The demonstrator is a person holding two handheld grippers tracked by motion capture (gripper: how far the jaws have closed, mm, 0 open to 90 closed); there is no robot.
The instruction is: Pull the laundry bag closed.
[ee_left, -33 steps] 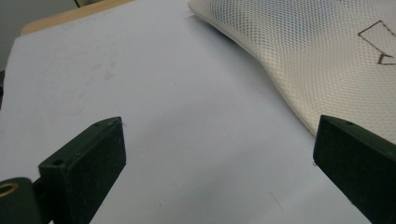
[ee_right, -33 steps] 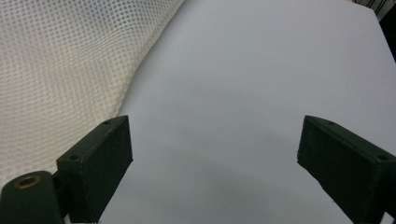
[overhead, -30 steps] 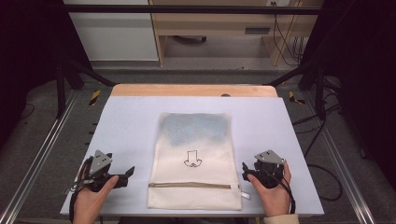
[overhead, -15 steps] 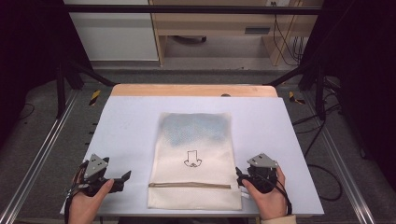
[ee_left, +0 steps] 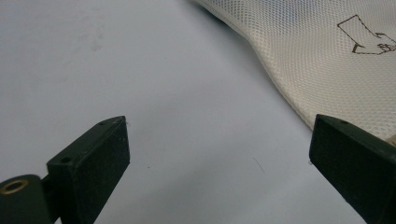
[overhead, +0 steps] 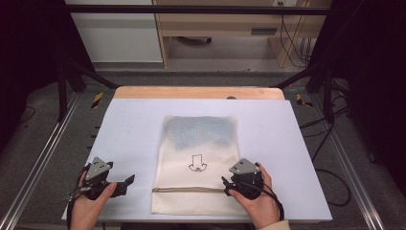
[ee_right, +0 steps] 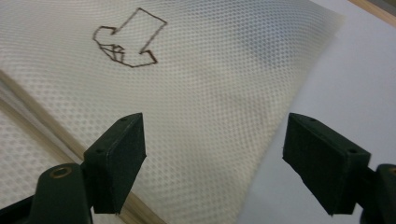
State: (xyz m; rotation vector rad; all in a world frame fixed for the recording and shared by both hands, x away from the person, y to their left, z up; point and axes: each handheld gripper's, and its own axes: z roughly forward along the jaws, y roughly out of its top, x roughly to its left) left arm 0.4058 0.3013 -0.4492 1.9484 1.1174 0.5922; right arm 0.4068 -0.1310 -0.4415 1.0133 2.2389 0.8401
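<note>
Cream mesh fabric bag point(overhead: 198, 163), zip band near its 6 o'clock end, brown arrow print point(ee_right: 128, 39): flat at centre of pale blue table top point(overhead: 129, 129). Left gripper point(overhead: 125, 182), bag's 9 o'clock: jaws spread, empty. Right gripper point(overhead: 226, 184), bag's 3 o'clock edge: jaws spread over mesh.

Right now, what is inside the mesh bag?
Through the mesh bag a blue-grey patch shows in its far half, likely folded fabric. The weave blurs it, so what it is stays unclear.
</note>
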